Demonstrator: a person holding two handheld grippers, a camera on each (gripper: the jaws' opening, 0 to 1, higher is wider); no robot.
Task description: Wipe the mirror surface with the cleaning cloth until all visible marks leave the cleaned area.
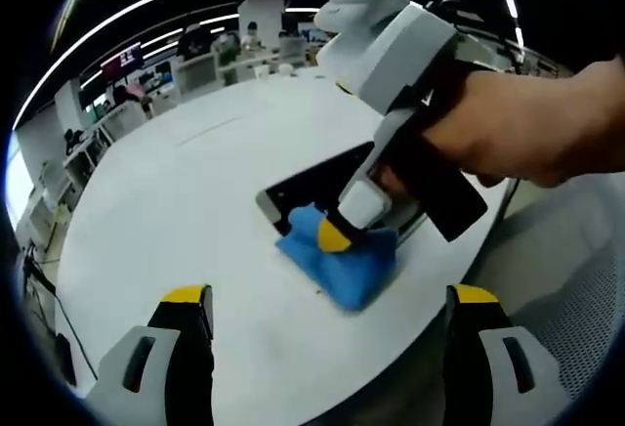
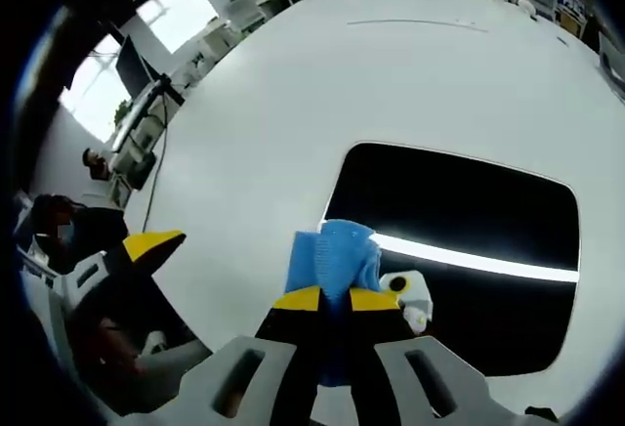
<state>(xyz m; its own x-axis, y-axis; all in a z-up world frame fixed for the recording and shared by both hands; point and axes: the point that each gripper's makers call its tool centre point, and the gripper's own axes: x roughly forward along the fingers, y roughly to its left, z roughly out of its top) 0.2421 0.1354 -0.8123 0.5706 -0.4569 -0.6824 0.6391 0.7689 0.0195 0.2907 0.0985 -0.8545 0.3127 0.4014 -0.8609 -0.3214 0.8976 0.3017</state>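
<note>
Right claw (image 2: pixel 334 299) is clamped on the blue cleaning cloth (image 2: pixel 332 255), pressing it onto the mirror (image 2: pixel 459 221) near its edge. Left claw (image 1: pixel 327 299) hangs wide apart, off the mirror over the white desk (image 1: pixel 176 201).

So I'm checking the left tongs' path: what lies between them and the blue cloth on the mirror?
Bare white table: in the left gripper view nothing sits between the open left tongs and the blue cloth.
</note>
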